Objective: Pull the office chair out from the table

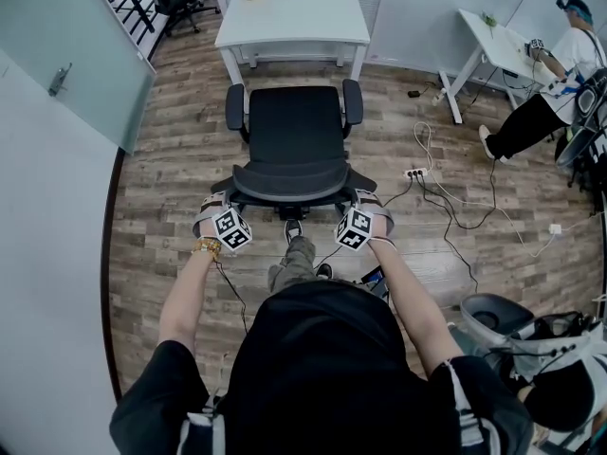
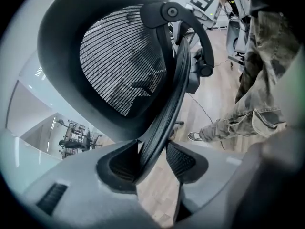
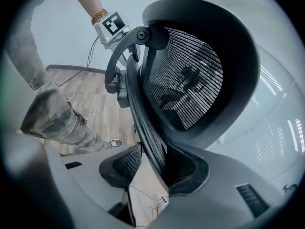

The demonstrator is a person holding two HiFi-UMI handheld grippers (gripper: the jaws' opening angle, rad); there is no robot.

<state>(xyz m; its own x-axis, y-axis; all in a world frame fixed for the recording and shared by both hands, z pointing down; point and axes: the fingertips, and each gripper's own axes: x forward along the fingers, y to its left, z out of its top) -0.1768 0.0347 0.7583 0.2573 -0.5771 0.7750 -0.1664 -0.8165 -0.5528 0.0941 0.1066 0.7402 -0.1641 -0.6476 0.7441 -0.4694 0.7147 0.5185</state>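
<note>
The left tool (image 2: 152, 162) and right tool (image 3: 148, 168) sit open around the back edge of the chair (image 1: 294, 131). I think both should squeeze tight first, then pull together, straight back.

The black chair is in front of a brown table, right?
Not brown: the table is white, as the head view shows. The black chair does stand in front of it.
</note>
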